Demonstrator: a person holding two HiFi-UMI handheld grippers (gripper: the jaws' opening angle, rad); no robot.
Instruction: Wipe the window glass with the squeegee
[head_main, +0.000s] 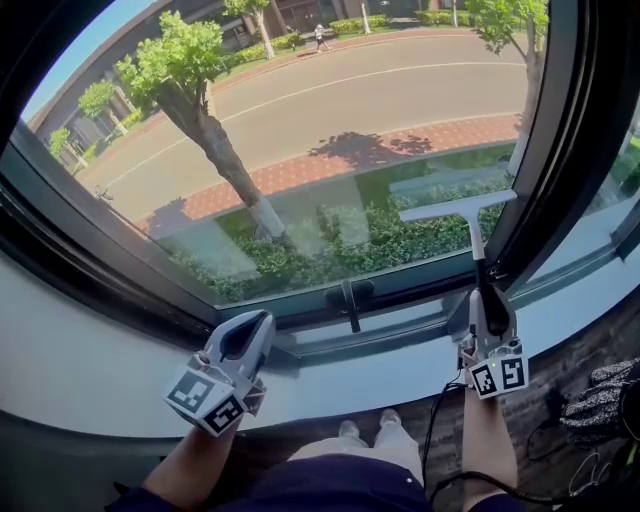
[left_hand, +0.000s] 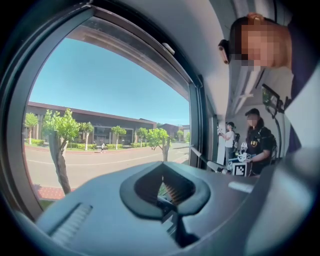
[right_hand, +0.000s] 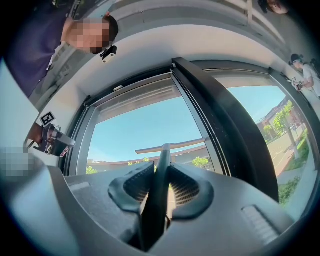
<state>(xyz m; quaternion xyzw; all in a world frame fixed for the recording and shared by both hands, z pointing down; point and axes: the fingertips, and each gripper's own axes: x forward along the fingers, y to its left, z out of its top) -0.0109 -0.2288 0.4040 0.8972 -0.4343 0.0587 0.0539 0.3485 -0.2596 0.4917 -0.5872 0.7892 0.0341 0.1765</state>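
The right gripper stands at the lower right of the head view, over the pale sill. Its jaws are clamped on the dark handle of the squeegee, which rises straight from them. In the right gripper view the ribbed pads press that handle from both sides, and the squeegee runs up the middle of the frame to its crossbar against the sky. In the head view the white blade lies across the lower right part of the window glass, slightly tilted with its right end higher. That end comes close to the dark upright post bounding the pane on the right. To the blade's left and above it the glass lies wide open, up to the curved dark frame at the upper left. Below it there is only a short stretch of pane before the bottom rail, where a dark window handle sits near the lower centre, well left of the squeegee's handle. The left gripper hangs at the lower left over the sill, apart from the glass. In the left gripper view its jaws are drawn together with nothing between them. Outside, a tree and a hedge show through the pane.
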